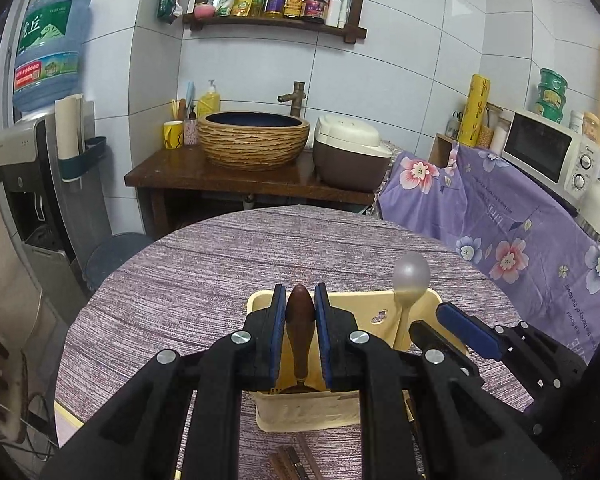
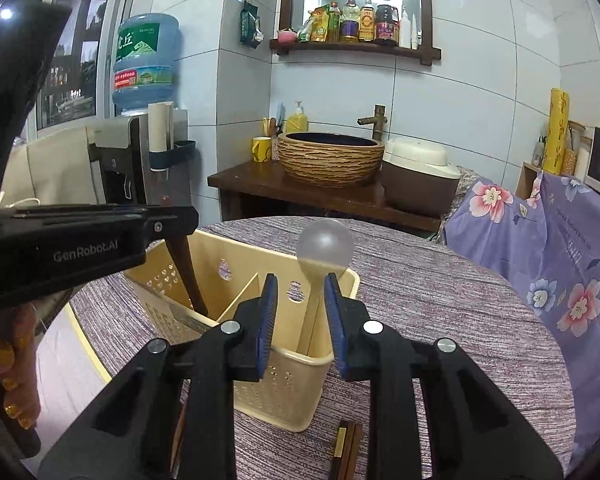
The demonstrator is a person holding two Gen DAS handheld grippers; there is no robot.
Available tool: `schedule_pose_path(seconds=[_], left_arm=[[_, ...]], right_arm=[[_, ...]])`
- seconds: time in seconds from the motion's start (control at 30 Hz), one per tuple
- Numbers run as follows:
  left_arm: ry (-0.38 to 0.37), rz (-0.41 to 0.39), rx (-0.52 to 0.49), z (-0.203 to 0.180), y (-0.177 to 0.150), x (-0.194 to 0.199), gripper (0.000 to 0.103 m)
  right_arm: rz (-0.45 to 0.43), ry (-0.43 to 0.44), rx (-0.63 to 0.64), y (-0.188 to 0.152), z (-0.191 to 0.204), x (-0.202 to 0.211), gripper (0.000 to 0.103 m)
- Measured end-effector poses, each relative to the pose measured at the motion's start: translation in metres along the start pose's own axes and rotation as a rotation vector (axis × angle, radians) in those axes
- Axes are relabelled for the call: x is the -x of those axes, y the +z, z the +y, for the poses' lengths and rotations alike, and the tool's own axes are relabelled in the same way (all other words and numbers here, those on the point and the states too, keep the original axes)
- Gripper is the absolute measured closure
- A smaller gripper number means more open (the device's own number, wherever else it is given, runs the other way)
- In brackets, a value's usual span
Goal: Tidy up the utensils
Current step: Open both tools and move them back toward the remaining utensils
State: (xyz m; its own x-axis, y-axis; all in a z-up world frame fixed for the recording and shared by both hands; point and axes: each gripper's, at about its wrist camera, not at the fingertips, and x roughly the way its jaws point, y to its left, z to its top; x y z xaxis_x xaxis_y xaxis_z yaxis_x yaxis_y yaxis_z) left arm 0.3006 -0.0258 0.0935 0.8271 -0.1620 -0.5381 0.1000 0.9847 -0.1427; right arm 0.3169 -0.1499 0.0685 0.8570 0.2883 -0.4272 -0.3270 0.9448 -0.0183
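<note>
Sorting status: approx halfway, judging by what sits in the caddy vs what lies on the cloth.
Caddy: cream plastic utensil caddy [image 2: 296, 376] w/ divider, standing on the round table [image 2: 440, 320], purple woven cloth.
Wooden utensil: dark wooden-handled utensil [image 1: 300, 328] upright in the caddy's left compartment, handle top poking up; business end hidden inside.
Spoon: pale plastic spoon [image 2: 324, 248] standing bowl-up in the right compartment, leaning on the far wall.
Left gripper: left gripper [image 1: 300, 300] fingers closed in on the wooden handle, pads touching both sides; looks like it's lowering or about to let go.
Right gripper: right gripper [image 2: 300, 292] fingers parted either side of the spoon stem, not pinching, holding nothing.
Left to do: dark wooden chopsticks [image 2: 346, 452] flat on the cloth just in front of the caddy, not yet binned; prob next.
Beyond: basin sink [image 2: 332, 160], rice cooker [image 2: 420, 180] on the counter behind.
</note>
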Motion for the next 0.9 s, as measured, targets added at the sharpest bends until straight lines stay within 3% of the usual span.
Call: schedule_pose_path(seconds=[0.13,0.2,0.23,0.27,0.43,0.6,0.8,0.9], left_arm=[[-0.027,-0.021,0.008,0.002,-0.001,0.011,0.085],[-0.032,-0.04,0.008,0.003,-0.002,0.022,0.069],[-0.034,-0.049,0.01,0.004,-0.003,0.028,0.055],[-0.038,-0.062,0.012,0.005,-0.007,0.036,0.051],[-0.009,-0.038,-0.011,0.009,-0.039,0.057,0.05],[0.009,0.085,-0.003,0.016,-0.09,0.055,0.052],[-0.01,0.252,0.009,0.013,-0.15,0.035,0.06],[0.003,0.28,-0.015,0.007,-0.166,0.031,0.062]], right_arm=[[0.002,0.027,-0.04,0.0,-0.005,0.011,0.077],[-0.003,0.034,-0.061,-0.002,-0.009,0.021,0.069],[-0.004,0.038,-0.076,-0.003,-0.011,0.027,0.06],[-0.003,0.038,-0.09,-0.005,-0.013,0.033,0.053],[0.064,0.04,-0.095,-0.028,-0.016,0.059,0.053],[0.19,0.065,-0.138,-0.073,-0.018,0.07,0.053],[0.265,0.037,-0.165,-0.116,-0.014,0.079,0.053],[0.284,0.017,-0.142,-0.13,-0.007,0.082,0.053]])
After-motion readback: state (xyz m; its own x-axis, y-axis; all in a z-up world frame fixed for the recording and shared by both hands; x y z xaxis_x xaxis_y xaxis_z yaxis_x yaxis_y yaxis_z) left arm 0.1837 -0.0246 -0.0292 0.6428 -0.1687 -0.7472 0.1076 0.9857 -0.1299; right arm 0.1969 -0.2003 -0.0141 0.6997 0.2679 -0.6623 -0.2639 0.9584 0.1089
